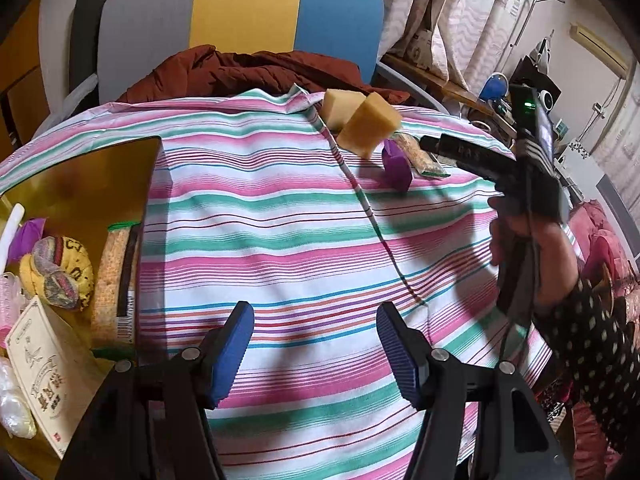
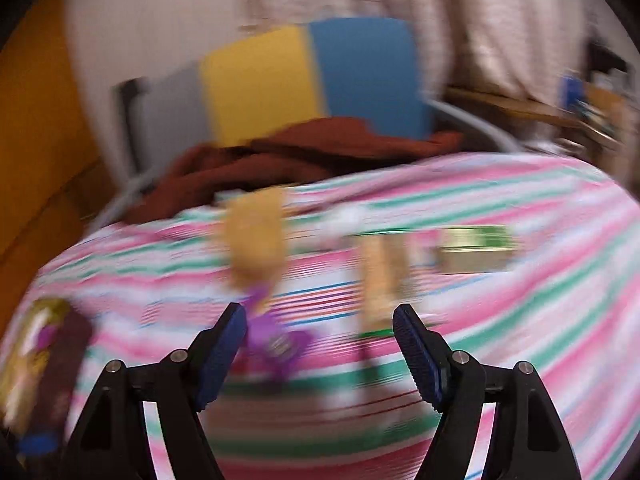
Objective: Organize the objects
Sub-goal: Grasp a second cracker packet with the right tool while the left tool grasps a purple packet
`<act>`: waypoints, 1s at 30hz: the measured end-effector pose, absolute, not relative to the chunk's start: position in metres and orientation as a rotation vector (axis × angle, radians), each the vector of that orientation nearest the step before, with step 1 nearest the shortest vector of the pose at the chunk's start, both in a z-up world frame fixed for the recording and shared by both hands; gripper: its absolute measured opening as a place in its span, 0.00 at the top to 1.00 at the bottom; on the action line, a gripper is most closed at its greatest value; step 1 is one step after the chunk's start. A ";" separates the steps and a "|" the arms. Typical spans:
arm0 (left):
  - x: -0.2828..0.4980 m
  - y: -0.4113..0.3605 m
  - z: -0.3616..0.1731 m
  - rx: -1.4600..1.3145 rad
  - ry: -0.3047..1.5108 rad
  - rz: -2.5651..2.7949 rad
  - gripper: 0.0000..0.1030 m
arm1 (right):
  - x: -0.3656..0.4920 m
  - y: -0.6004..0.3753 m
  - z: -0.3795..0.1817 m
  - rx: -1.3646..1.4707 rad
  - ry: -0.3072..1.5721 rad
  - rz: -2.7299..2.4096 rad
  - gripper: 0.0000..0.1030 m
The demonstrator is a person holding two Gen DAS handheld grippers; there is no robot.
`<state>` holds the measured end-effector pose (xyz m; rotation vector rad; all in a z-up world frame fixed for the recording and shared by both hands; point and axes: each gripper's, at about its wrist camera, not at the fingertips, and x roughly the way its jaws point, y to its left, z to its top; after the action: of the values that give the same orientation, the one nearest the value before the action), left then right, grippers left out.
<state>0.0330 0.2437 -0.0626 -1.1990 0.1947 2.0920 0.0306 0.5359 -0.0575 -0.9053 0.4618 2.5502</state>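
Cloth (image 1: 280,216) is white with pink, teal, red and blue stripes, pretty loud. Tray (image 1: 84,184) on the left is shiny gold. Two sponges (image 1: 370,126) are yellow-tan, and the little block (image 1: 396,168) beside them is purple. Chair (image 1: 240,12) behind goes grey, yellow, blue in panels, with a rust-brown jacket (image 1: 256,72) piled in front of it. Both grippers (image 1: 314,350) (image 2: 320,354) are black with ribbed blue pads (image 1: 234,352). Sleeve (image 1: 592,352) is black with white dots. The right view is blurry, but there's a green-and-cream box (image 2: 476,250).
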 end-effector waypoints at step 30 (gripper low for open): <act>-0.021 0.413 -0.075 -1.035 0.413 1.950 0.22 | 0.043 0.575 -0.095 -1.000 0.495 2.341 0.55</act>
<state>-0.0212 0.4131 -0.0748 -1.0348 0.4128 1.9497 0.0430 0.5747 -0.0954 -0.9998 0.4949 2.3410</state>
